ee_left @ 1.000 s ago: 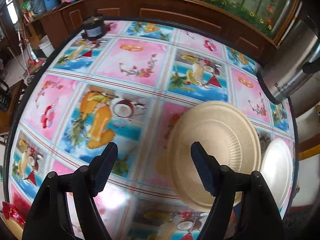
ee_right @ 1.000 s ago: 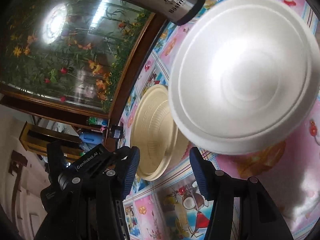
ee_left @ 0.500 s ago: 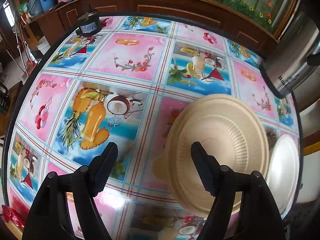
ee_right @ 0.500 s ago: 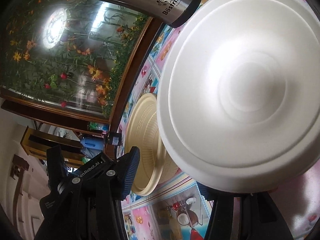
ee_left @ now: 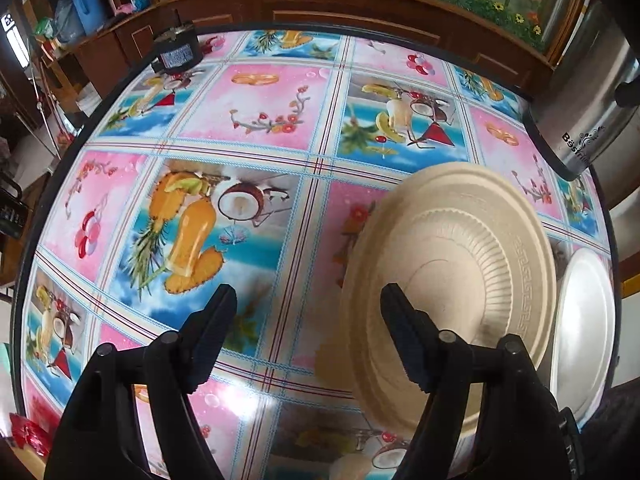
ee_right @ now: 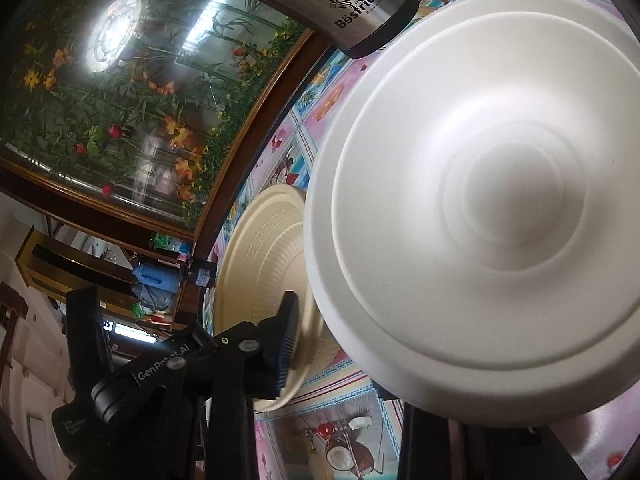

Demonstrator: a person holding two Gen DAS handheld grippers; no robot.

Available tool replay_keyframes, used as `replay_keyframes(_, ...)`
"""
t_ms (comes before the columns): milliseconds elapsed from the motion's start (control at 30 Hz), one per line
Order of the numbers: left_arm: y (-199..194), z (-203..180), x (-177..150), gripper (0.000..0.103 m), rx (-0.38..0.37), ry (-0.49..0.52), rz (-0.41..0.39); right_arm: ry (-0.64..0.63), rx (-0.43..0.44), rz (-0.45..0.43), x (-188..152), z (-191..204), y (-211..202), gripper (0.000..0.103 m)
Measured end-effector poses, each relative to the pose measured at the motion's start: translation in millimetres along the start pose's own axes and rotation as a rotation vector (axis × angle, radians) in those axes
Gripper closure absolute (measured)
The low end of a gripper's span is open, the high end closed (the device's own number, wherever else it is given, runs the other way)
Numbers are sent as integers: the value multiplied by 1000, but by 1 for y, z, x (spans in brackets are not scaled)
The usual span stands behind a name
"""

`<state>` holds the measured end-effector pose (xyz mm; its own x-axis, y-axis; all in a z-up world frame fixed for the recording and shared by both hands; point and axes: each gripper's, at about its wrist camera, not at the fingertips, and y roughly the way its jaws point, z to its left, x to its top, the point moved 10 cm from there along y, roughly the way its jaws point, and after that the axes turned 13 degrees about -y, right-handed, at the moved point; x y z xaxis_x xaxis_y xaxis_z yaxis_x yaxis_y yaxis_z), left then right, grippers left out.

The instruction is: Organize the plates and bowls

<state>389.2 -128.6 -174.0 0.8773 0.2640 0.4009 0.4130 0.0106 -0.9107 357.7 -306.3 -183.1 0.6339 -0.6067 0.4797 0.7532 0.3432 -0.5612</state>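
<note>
right claw closing on white plate rim, grip unclear | left claw spread, closing

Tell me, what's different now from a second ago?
The right claw has come up to the white plate and is closing, the rim between its fingers. The left claw has sunk nearer the beige plate, narrowing slightly, empty. Both plates and the steel flask stayed on the tablecloth.
</note>
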Motion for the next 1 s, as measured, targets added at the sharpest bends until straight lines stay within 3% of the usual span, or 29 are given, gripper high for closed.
replay_keyframes(267,-2,1,-6,74,-3,33,-1,7,17,18,-2,2,0,90)
replay_keyframes(367,-5,-1,-11,82,9,68,-7,7,21,33,-4,3,2,90)
replay_keyframes(633,-12,3,-30,85,29,121,4,48,13,77,-7,-1,-1,90)
replay_keyframes(1000,-33,19,-93,85,-19,116,46,-20,-70,155,-25,-4,-24,91)
